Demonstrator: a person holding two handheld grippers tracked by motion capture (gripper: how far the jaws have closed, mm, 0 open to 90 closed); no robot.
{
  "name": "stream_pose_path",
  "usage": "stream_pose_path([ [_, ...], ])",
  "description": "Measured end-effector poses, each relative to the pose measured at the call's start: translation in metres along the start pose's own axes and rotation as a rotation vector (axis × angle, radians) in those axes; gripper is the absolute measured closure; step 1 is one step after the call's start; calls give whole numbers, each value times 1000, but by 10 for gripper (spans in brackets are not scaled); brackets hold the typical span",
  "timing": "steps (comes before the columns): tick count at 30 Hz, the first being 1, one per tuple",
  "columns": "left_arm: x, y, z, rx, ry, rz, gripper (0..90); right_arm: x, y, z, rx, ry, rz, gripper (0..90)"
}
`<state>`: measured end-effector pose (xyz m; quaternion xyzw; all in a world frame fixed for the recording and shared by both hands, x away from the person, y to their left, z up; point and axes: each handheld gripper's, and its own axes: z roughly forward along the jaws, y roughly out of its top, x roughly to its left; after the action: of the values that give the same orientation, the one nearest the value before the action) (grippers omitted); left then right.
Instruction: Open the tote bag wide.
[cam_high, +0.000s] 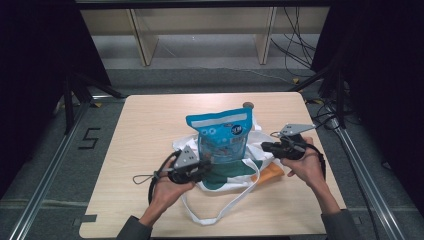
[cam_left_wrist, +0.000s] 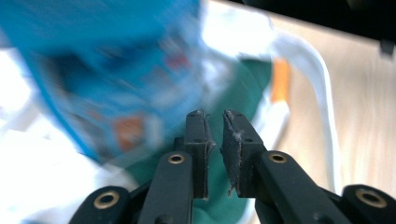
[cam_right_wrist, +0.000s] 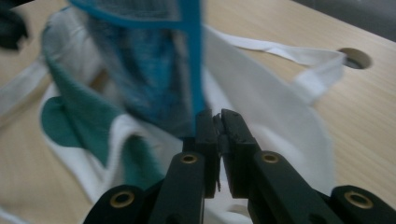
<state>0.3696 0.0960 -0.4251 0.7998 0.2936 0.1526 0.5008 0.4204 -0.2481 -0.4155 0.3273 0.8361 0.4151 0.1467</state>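
High view showed a blue snack bag (cam_high: 220, 136) at the worktop's (cam_high: 145, 130) centre, upright, its long axis running six to twelve o'clock with the sealed top toward twelve, its base in a white-and-green tote bag (cam_high: 235, 172). The left hand-held gripper (cam_high: 200, 169) sat at the bag's seven o'clock, jaws parted by a narrow gap, pinching nothing. The right hand-held gripper (cam_high: 265, 146) at four o'clock was clenched; whether it pinched the bag's edge (cam_right_wrist: 192, 70) or tote cloth could not be told.

A bright blue printed snack bag (cam_high: 222, 136) stands in a white tote bag (cam_high: 227, 172) with green patches
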Motion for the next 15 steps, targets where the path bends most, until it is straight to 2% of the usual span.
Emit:
stream_pose_path([
  [1,5,3,-2,-19,6,-23,798,9,1,4,9,19,-21,863],
  [2,13,8,-4,-22,35,-30,803,16,2,6,15,37,-10,864],
  [3,19,10,-4,-20,54,-41,802,24,3,12,16,62,-37,863],
  [4,26,8,-1,-10,46,-85,803,29,3,16,25,63,-42,864],
  [6,30,1,6,22,29,-102,808,38,4,21,54,77,-57,873],
  [7,29,-8,12,53,-8,-123,809,40,4,22,63,76,-67,877],
  [8,26,-15,15,64,-27,-144,814,42,2,23,67,77,-75,881],
  [9,21,-25,19,102,-58,-137,818,43,1,22,70,84,-83,881],
  [10,15,-33,23,142,-54,-118,819,46,-3,22,82,93,-83,884],
  [11,13,-36,24,160,-51,-105,818,49,-8,23,110,97,-101,885],
  [12,13,-41,26,192,-51,-62,820,51,-10,24,120,95,-103,885],
  [13,9,-47,31,199,-46,-98,824,53,-16,28,130,86,-101,886],
  [14,10,-49,32,213,-46,-82,825,53,-22,35,158,89,-103,887],
  [15,9,-51,34,194,-40,-103,826,54,-26,39,179,84,-102,890],
])
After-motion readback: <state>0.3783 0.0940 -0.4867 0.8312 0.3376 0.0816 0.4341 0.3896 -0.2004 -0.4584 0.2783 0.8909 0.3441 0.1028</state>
